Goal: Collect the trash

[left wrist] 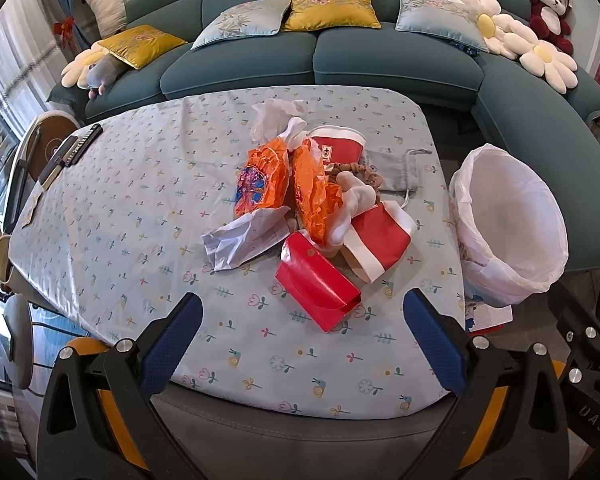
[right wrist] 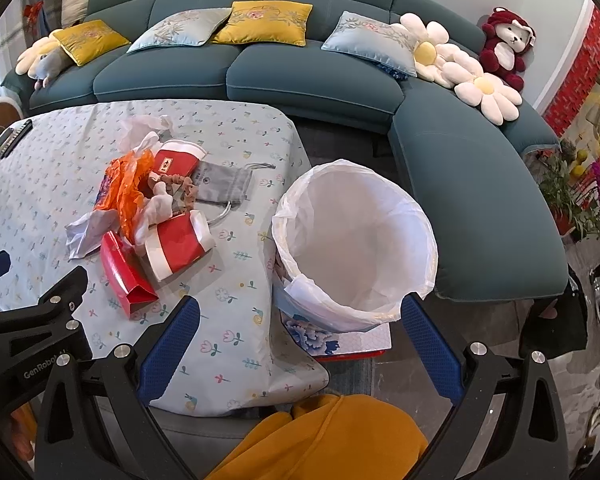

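Currently the trash lies in one loose pile near the middle of the table (left wrist: 112,216), which carries a floral cloth. The pile comprises a flat red packet (left wrist: 316,284) nearest the grippers, a crushed red-and-white paper cup (left wrist: 380,240) just beside it, a second red cup (left wrist: 338,146) at the far side, orange plastic wrappers (left wrist: 284,176), crumpled white paper (left wrist: 244,240) and white tissue (left wrist: 276,116). A grey drawstring pouch (right wrist: 224,182) and a brown scrunchie (right wrist: 176,184) touch the pile; whether they count as trash cannot be told.

The lined bin (right wrist: 356,244) stands off the right edge of the table, on a blue-patterned box, and appears empty.

Left gripper (left wrist: 302,342): fingers spread wide, nothing between them, aimed at the red packet. Right gripper (right wrist: 300,344): fingers likewise apart and unloaded, aimed between the table edge and the bin.

Step in hand, as judged: the approach to the first item; no piece is collected yet. The next move calls for lowering the left gripper so its fingers straddle the red packet, closing, then carrying it over the bin rim.

Items under the wrappers are hidden. The bin floor is partly cut off by its near rim. Dark objects at the far left table edge are too small to identify.
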Action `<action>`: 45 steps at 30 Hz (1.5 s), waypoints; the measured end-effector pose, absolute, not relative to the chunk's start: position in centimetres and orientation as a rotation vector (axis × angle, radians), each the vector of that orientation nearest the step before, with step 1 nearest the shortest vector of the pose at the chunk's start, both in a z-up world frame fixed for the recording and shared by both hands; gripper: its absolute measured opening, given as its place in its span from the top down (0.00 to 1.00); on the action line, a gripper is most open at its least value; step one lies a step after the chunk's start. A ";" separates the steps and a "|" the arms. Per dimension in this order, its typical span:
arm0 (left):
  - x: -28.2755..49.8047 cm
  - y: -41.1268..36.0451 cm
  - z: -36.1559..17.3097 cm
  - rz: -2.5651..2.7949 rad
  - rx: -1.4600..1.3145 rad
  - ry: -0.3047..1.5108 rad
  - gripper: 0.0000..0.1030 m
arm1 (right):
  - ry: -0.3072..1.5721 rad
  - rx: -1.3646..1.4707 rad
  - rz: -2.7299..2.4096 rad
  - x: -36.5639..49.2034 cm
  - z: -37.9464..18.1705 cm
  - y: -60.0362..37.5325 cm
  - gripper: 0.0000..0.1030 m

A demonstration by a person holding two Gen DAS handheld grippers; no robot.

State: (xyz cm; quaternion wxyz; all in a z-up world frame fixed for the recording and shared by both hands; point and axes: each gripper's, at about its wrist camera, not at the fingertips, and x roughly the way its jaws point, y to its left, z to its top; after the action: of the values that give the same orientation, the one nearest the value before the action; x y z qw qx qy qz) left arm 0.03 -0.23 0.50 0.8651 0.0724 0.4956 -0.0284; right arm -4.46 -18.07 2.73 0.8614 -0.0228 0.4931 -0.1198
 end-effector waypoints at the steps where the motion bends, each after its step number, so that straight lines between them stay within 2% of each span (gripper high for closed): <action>1: 0.1 -0.2 0.5 -0.059 0.152 1.039 0.07 | 1.035 -0.049 -0.252 -4.4 2.7 -18.0 0.07; 45: 0.3 -0.6 -0.2 -0.044 0.165 1.056 0.07 | 1.038 -0.042 -0.253 -4.2 2.4 -18.2 0.07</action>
State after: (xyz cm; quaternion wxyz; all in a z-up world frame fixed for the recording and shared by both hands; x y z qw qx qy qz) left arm 0.25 -0.56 -0.23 0.8605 0.0785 0.5030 -0.0210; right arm -4.22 -18.24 2.41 0.8604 -0.0202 0.4947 -0.1206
